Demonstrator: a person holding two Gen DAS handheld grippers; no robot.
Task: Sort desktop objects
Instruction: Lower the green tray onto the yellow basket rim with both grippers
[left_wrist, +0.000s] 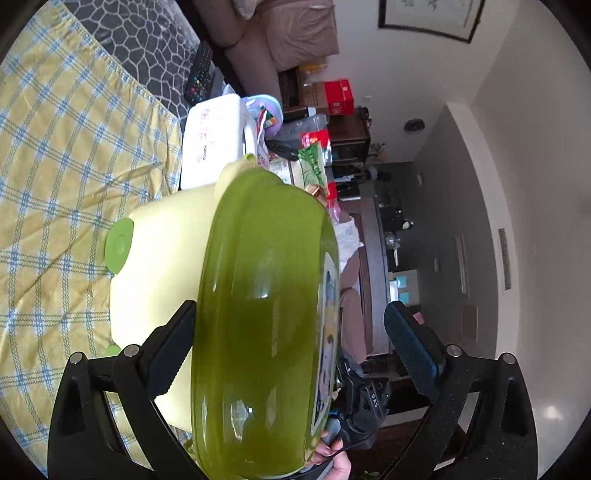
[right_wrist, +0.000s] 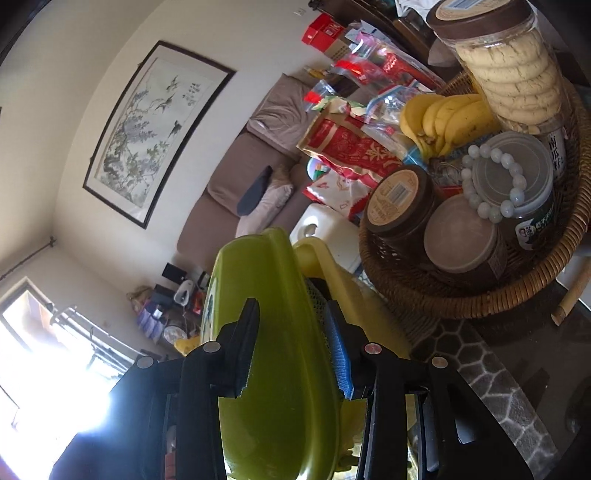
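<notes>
A translucent olive-green lid (left_wrist: 266, 295) stands on edge in front of a pale yellow box (left_wrist: 162, 258) with a round green latch (left_wrist: 118, 243). My left gripper (left_wrist: 290, 308) is open and straddles the lid: its left finger lies against the box and lid, and its right pad (left_wrist: 410, 350) stands clear. In the right wrist view my right gripper (right_wrist: 291, 304) is shut on the green lid (right_wrist: 280, 280), one pad on each face. The yellow box (right_wrist: 314, 254) peeks out behind it. A person's hand (left_wrist: 334, 456) shows at the lid's lower edge.
A yellow-and-blue checked cloth (left_wrist: 55, 166) covers the table, with a white box (left_wrist: 214, 136) and a remote (left_wrist: 199, 74) beyond. A wicker basket (right_wrist: 443, 299) holds a cookie jar (right_wrist: 509, 81), bananas (right_wrist: 443, 118), tins and a bead bracelet (right_wrist: 491, 214). Snack bags (right_wrist: 351, 147) are piled behind it.
</notes>
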